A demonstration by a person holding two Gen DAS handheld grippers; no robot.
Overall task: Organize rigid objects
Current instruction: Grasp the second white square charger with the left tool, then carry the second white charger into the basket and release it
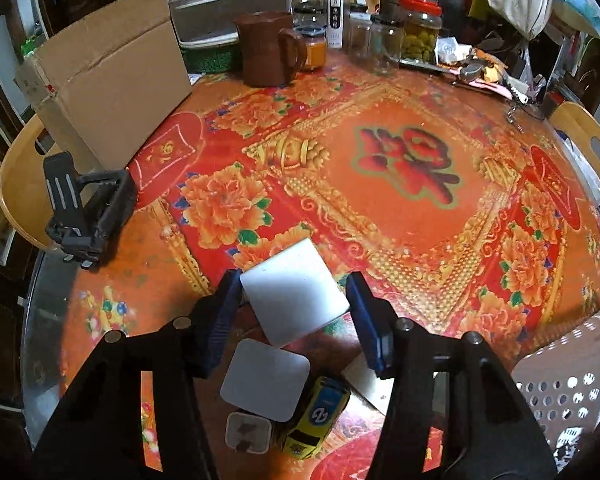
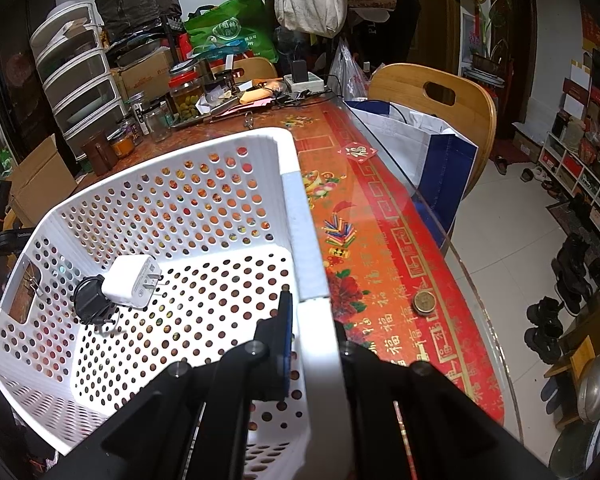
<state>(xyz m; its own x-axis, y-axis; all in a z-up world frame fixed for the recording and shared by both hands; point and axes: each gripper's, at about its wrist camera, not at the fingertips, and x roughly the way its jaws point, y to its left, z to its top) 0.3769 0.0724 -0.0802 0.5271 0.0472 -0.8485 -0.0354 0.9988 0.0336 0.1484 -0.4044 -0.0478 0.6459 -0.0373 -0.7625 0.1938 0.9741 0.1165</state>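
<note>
My left gripper (image 1: pixel 294 294) is open, its blue pads either side of a white square block (image 1: pixel 294 294) that stands on the table; whether the pads touch it I cannot tell. Below it lie a second white block (image 1: pixel 266 380), a white plug adapter (image 1: pixel 247 432) and a yellow toy car (image 1: pixel 318 420). My right gripper (image 2: pixel 314 316) is shut on the right wall of the white perforated basket (image 2: pixel 300 216). Inside the basket lie a white charger (image 2: pixel 134 282) and a black charger (image 2: pixel 92 300). The basket's corner also shows in the left wrist view (image 1: pixel 572 372).
A black phone stand (image 1: pixel 86 208) sits at the table's left edge. A cardboard box (image 1: pixel 108 76), a brown jug (image 1: pixel 268 48) and several glass jars (image 1: pixel 380 36) stand at the back. A round tin (image 2: pixel 424 302) lies right of the basket. Wooden chairs (image 2: pixel 440 96) flank the table.
</note>
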